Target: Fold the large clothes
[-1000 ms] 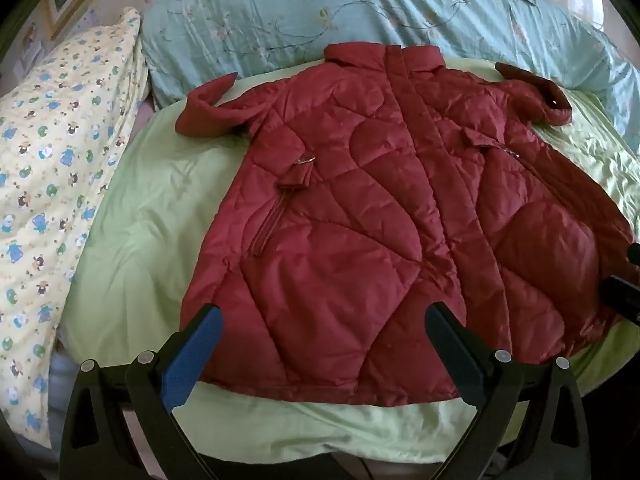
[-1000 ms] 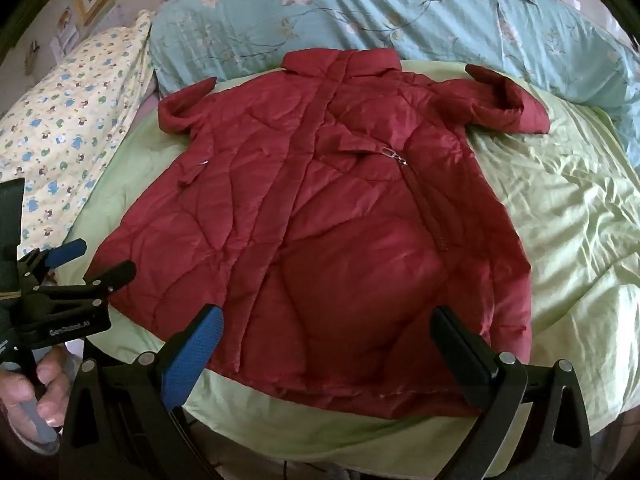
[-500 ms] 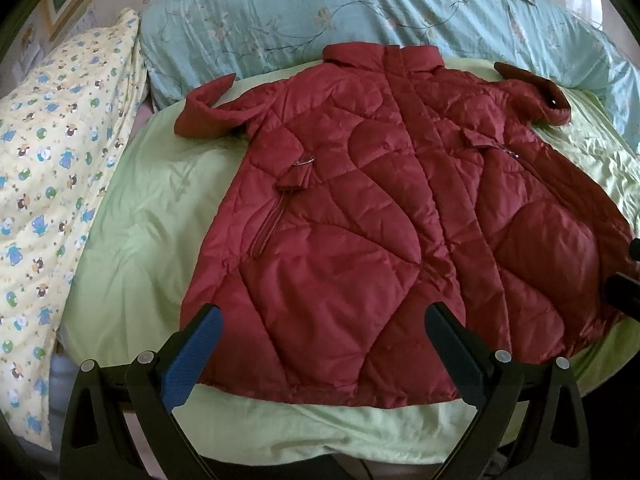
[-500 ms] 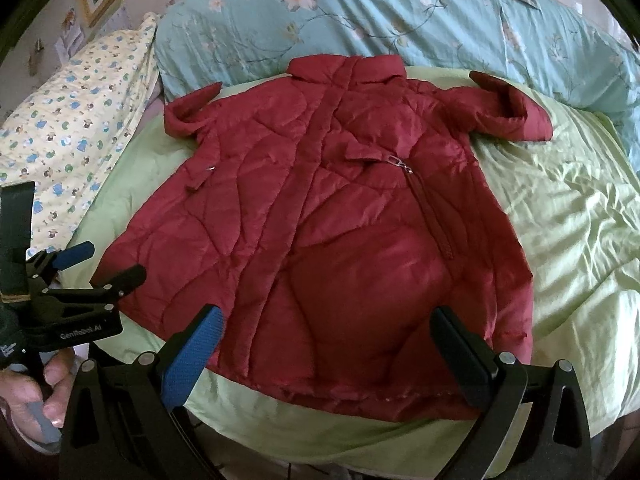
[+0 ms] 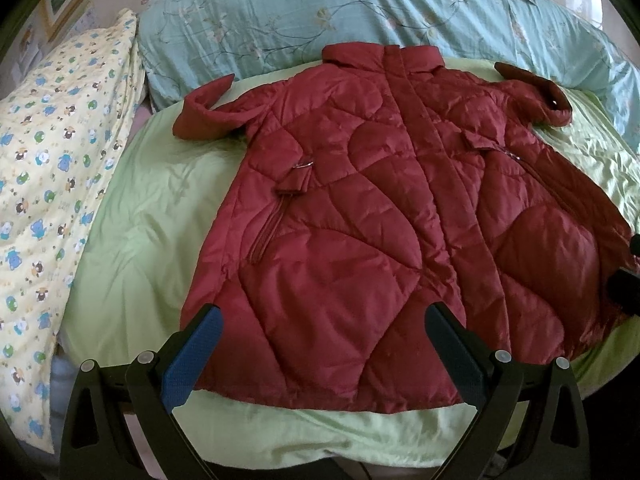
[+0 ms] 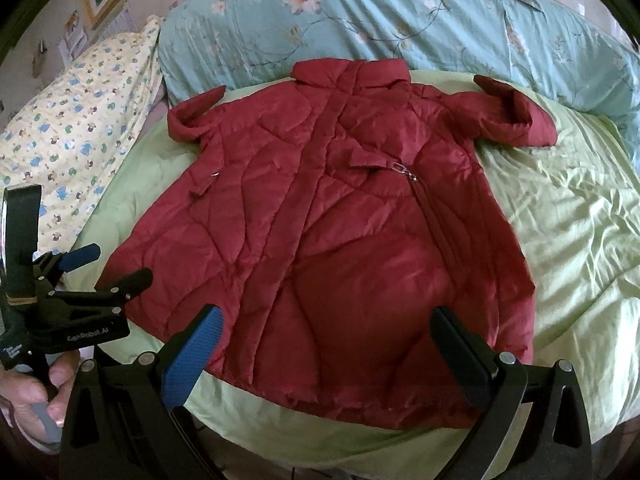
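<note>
A dark red quilted coat (image 5: 380, 216) lies spread flat, front up, on a light green sheet (image 5: 136, 216), collar at the far side, both sleeves bent outward. It also shows in the right wrist view (image 6: 320, 248). My left gripper (image 5: 320, 336) is open and empty, held above the coat's near hem, left of centre. My right gripper (image 6: 324, 340) is open and empty above the near hem, right of centre. The left gripper also shows at the left edge of the right wrist view (image 6: 92, 272), held in a hand.
A yellow patterned pillow (image 5: 48, 184) lies left of the sheet. A teal floral duvet (image 5: 360, 8) is bunched behind the coat's collar. The green sheet (image 6: 576, 216) is wrinkled to the right of the coat. The bed's near edge runs just below the hem.
The right gripper has drawn back and risen slightly, so the coat sits lower and smaller in its view. The left gripper has barely moved. Both stay open.
</note>
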The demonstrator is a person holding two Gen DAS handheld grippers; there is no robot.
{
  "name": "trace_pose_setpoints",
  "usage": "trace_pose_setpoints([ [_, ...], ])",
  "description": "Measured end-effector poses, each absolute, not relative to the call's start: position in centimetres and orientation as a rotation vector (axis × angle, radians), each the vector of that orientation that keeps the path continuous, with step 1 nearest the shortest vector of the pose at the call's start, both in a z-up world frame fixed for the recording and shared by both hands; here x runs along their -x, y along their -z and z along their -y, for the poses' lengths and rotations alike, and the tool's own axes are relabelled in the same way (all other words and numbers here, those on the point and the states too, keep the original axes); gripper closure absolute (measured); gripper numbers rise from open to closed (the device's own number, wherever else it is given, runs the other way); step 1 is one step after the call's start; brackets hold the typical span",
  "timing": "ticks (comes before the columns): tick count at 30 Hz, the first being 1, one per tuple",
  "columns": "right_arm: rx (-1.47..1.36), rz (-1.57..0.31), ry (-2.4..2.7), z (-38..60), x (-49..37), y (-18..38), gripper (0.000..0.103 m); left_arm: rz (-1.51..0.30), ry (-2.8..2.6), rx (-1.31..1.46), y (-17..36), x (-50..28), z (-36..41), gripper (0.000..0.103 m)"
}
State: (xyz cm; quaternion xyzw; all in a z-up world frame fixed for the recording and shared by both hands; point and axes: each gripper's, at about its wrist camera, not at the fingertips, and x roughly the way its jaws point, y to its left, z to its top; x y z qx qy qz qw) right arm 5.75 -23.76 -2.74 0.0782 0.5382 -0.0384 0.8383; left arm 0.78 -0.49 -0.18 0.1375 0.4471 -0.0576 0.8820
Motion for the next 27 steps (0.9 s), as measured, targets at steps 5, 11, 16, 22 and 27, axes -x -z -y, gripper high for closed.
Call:
trace_pose_setpoints([
  [5,-0.167,-1.138,0.076,23.7,-5.8,2.7,0.0,-0.928,0.102,-0.316,0.1,-1.0,0.6,0.001],
  [11,-0.172,-1.136,0.069,23.9,-6.1,2.9,0.0,-0.938,0.115,-0.296,0.2,-1.6,0.7,0.001],
  [16,-0.177,-1.136,0.066,24.0,-6.4,3.0,0.0,-0.95,0.128,-0.277,0.4,-2.2,0.8,0.001],
  [22,-0.181,-1.141,0.057,24.2,-7.2,3.2,0.0,-0.967,0.139,-0.261,0.7,-3.1,0.8,0.001],
  [27,-0.187,-1.147,0.057,24.8,-7.8,3.7,0.0,-0.976,0.172,-0.249,1.2,-4.1,1.0,0.001],
])
